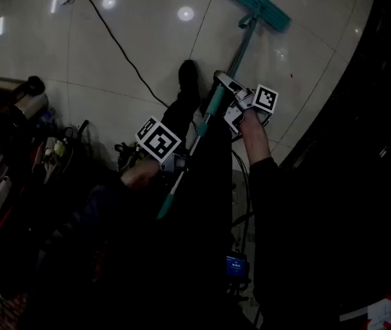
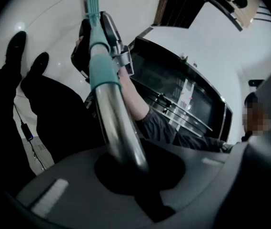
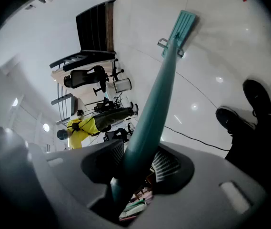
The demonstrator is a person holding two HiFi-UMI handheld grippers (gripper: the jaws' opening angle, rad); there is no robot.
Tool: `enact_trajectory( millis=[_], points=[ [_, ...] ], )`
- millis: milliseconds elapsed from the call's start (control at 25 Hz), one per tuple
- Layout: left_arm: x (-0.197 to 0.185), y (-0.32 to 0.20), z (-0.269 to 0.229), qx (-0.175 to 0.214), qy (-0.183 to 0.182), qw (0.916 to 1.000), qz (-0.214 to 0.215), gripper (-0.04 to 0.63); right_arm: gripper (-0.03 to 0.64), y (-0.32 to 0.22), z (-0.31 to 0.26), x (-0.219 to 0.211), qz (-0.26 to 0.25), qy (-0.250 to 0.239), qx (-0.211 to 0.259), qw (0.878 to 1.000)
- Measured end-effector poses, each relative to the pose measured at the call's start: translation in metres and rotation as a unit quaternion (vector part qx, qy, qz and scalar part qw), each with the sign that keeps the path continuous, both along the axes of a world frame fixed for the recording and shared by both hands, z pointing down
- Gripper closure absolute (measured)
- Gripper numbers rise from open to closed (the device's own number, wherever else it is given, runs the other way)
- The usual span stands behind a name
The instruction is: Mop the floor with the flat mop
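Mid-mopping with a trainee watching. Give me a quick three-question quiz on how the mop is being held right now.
1. True or false: the mop head lies flat on the floor.
2. Which gripper holds the handle nearer the mop head? A) left gripper B) right gripper
3. Fill in: the left gripper is shut on the handle's ___ section (metal or teal).
Key: 1 true; 2 B; 3 metal.

Held near the body, the left gripper [image 1: 179, 161] clamps its jaws on the mop handle [image 1: 242, 47]. The right gripper [image 1: 224, 100] clamps it farther along, forearm outstretched.
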State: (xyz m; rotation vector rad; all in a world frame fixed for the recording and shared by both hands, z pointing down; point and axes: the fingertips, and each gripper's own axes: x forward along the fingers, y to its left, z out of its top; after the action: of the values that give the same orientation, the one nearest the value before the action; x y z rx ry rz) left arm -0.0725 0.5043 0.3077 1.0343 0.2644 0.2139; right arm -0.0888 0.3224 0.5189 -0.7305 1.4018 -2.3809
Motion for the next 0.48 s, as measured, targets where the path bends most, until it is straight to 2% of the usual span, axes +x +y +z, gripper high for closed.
enact_trajectory(
  millis=[200, 280, 480],
  points=[
    [0.004, 0.001, -0.008, 0.006, -0.004, 0.9999, 0.007, 0.565, 0.433, 0.000, -0.011, 0.008, 0.023, -0.006, -0.004, 1.000],
    [0.011, -0.022, 0.003, 0.010, -0.003, 0.9999, 0.013, 0.565, 0.433, -0.024, -0.001, 0.017, 0.027, -0.003, 0.003, 1.000],
    [0.047, -0.095, 0.025, -0.011, -0.002, 0.9999, 0.000, 0.568, 0.431, -0.094, 0.024, 0.044, 0.036, -0.013, 0.000, 0.999]
  ],
)
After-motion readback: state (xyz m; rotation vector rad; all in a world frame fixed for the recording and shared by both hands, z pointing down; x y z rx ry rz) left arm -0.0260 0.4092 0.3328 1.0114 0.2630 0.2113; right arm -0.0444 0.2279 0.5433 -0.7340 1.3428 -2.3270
